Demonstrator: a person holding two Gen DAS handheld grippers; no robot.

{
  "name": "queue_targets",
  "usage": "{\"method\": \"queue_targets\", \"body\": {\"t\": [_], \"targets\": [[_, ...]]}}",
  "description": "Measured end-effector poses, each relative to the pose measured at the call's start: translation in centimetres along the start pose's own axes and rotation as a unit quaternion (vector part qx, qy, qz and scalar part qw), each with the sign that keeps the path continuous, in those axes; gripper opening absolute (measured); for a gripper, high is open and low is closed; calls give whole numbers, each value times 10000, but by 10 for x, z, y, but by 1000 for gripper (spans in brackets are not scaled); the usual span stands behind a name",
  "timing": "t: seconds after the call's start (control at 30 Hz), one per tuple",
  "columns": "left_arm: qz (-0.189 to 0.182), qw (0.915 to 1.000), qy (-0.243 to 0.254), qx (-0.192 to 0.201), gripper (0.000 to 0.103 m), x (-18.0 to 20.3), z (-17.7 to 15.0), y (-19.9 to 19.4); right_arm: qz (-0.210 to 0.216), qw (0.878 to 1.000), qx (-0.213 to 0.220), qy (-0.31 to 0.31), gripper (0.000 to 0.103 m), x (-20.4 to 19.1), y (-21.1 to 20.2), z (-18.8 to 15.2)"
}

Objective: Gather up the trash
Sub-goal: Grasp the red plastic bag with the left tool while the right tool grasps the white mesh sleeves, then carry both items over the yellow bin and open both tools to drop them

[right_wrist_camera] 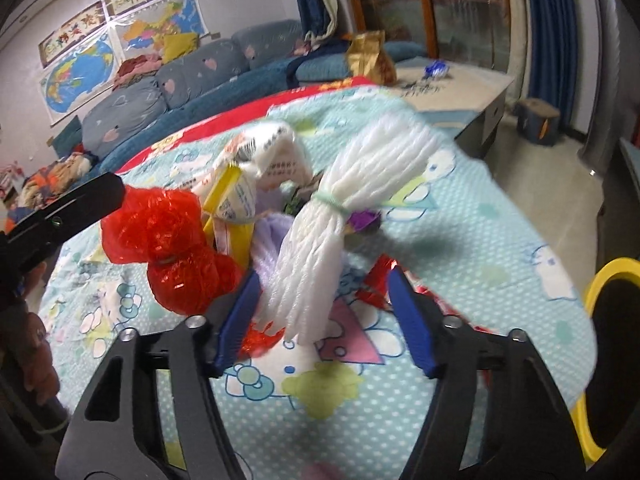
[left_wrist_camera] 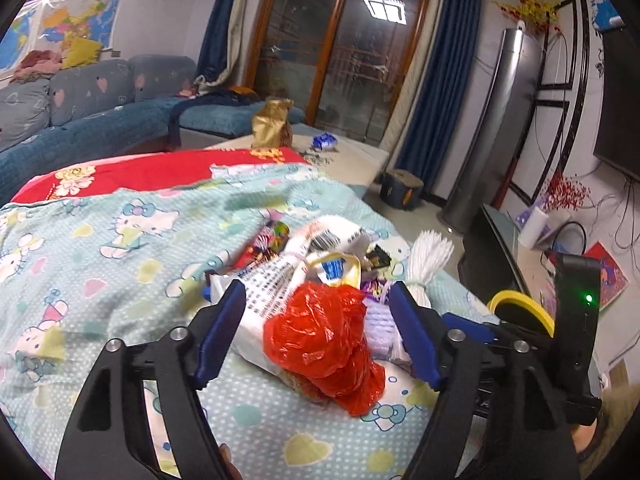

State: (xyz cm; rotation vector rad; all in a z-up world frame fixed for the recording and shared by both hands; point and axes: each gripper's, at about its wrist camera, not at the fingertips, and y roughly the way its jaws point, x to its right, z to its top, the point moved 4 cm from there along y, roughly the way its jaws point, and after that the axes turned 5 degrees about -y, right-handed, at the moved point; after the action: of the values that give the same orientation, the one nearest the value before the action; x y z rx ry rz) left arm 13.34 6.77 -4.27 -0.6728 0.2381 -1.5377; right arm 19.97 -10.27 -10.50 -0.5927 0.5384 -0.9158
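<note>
You're holding both claws apart: left claw (left_wrist_camera: 316, 328) is straddling the red bag (left_wrist_camera: 320, 344), right claw (right_wrist_camera: 320, 320) is straddling the white bundle (right_wrist_camera: 320, 240), axis pointing away.

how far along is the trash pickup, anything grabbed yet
Nothing looks collected yet. Both grippers are open: the left gripper straddles the red plastic bag, and the right gripper frames the white string bundle. Wrappers and a white printed bag still lie on the blanket, beside the yellow-rimmed bin.
</note>
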Motion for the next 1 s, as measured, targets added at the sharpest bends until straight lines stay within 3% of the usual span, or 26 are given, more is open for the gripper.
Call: {"method": "queue_targets", "body": {"t": [0.07, 0.17, 0.3, 0.4, 1.0], "targets": [[23, 9999, 17, -118, 61, 2, -3, 4, 147, 9997, -172, 70, 27, 0, 7, -3], [65, 9997, 76, -220, 46, 6, -5, 8, 259, 9995, -181, 76, 16, -4, 5, -6], [50, 9995, 68, -296, 25, 8, -9, 9, 386, 9992, -31, 55, 13, -2, -4, -7], [-54, 9997, 50, -232, 15, 13, -8, 4, 422, 9990, 111, 42, 13, 0, -16, -5], [-1070, 9934, 384, 136, 8, 92, 9, -26, -13, 9984, 535, 164, 13, 57, -78, -6]]}}
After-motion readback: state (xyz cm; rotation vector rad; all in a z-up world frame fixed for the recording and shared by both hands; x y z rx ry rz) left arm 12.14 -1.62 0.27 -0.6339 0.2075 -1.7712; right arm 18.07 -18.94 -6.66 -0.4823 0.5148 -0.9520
